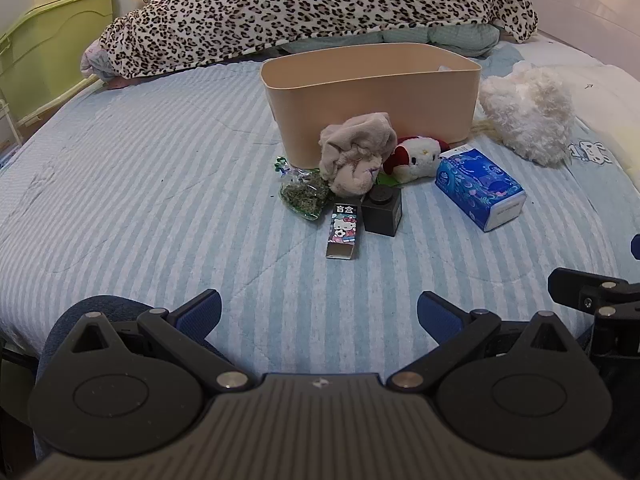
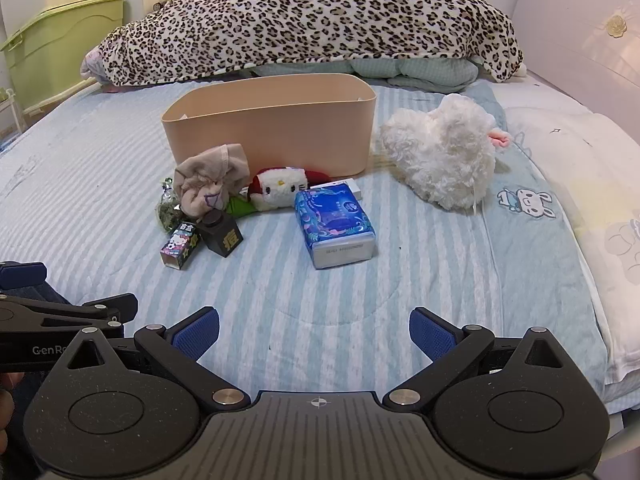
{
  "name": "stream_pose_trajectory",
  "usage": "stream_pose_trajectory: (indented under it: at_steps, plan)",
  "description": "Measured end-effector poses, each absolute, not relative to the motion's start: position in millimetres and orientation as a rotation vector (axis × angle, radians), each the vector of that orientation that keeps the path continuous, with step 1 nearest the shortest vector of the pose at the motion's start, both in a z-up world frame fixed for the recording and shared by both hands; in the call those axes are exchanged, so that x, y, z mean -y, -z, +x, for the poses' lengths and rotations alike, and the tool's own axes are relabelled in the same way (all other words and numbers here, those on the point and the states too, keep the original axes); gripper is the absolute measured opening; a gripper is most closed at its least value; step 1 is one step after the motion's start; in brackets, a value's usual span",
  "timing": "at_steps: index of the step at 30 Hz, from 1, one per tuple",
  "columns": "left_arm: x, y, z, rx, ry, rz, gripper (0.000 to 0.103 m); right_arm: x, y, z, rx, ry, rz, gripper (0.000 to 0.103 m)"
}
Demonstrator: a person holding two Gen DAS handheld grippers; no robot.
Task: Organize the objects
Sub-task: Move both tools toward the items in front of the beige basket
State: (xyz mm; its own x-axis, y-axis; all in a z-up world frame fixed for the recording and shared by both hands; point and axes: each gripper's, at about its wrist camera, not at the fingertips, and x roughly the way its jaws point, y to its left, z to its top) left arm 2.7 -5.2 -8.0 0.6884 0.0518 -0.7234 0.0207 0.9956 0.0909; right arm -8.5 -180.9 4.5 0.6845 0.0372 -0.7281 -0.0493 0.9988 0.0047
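Right wrist view shows us our right claw (image 2: 314, 330) spread wide and empty like the left claw (image 1: 319, 314), and the blue tissue pack (image 2: 335, 225) lies on the bed (image 2: 420, 280) straight ahead, its long axis pointing toward us, nearer to the right one.

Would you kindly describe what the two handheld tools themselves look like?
Both the left tool and right tool are matte black plastic with round pivot discs, silver rivets, a ribbed centre plate and blue textured finger pads. White "GenRo" lettering marks the left one's side.
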Motion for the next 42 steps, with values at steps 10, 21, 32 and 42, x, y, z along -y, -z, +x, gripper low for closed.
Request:
stream_pose_trajectory:
  at_steps: [10, 21, 32, 42]
  plan:
    - [4, 9, 5, -0.818, -0.015, 0.093, 0.103, 181, -3, -6, -0.822, -0.049, -0.013, 0.103]
    - [6, 11, 7, -0.825, -0.010, 0.098, 0.103, 182, -2, -5, -0.824, -0.051, -0.015, 0.103]
    - [8, 13, 13, -0.834, -0.008, 0.102, 0.103, 187, 1, 2, -0.820, -0.041, -0.007, 0.103]
    - [17, 19, 36, -0.831, 0.012, 0.117, 0.103, 192, 10, 28, -0.815, -0.045, -0.011, 0.102]
